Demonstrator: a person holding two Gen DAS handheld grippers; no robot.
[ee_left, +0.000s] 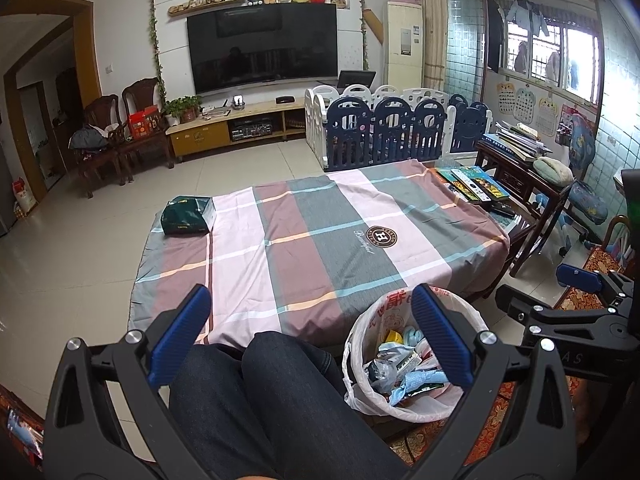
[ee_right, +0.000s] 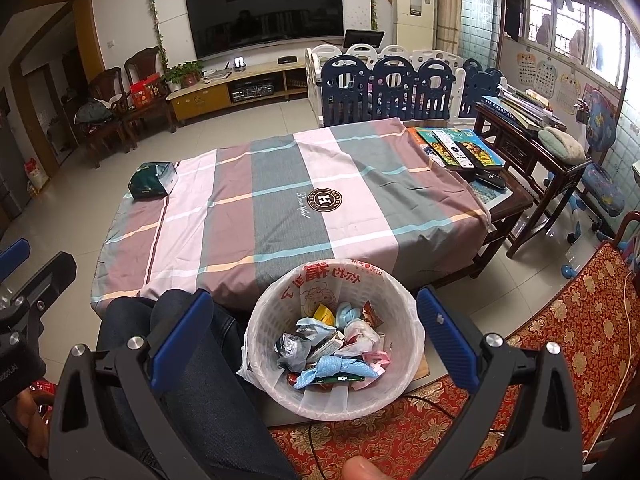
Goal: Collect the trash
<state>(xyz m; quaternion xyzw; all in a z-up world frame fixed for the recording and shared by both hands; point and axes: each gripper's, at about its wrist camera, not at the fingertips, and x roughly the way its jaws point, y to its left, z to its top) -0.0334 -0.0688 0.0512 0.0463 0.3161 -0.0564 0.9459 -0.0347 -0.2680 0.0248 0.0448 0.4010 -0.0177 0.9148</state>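
Living rm, tiled floor. A low table is sitting mid-room w/ a striped cloth point(ee_left: 320, 232) draped over most of the tabletop, round logo near the cloth's centre. A dark green packet point(ee_left: 187, 216) is lying at the cloth's far left corner. At the tabletop's far right corner, past the cloth's edge, books point(ee_right: 460, 146) are lying w/ a white remote point(ee_right: 454, 148) on top and a black remote beside them.

The bin point(ee_right: 334, 336), white w/ a plastic liner, is standing on the floor just off the near edge of the table, towards its right end, next to the person's knee point(ee_left: 276, 364) in dark jeans. Trash point(ee_right: 332, 344) is sitting inside it: wrappers, crumpled foil, blue tissue-like bits.

Left gripper point(ee_left: 316, 340) is hanging over the knee and the bin's left rim, fingers spread wide, nothing between them. Right gripper point(ee_right: 316, 340) is hovering above the bin, also spread wide and empty, the bin showing between its blue pads.

Far wall: big TV point(ee_left: 262, 46) over a long low cabinet, 2 dark wooden chairs at left, a blue-and-white playpen fence point(ee_left: 384, 124) behind the table. Right side: side table stacked w/ books, window, red patterned rug point(ee_right: 560, 340).
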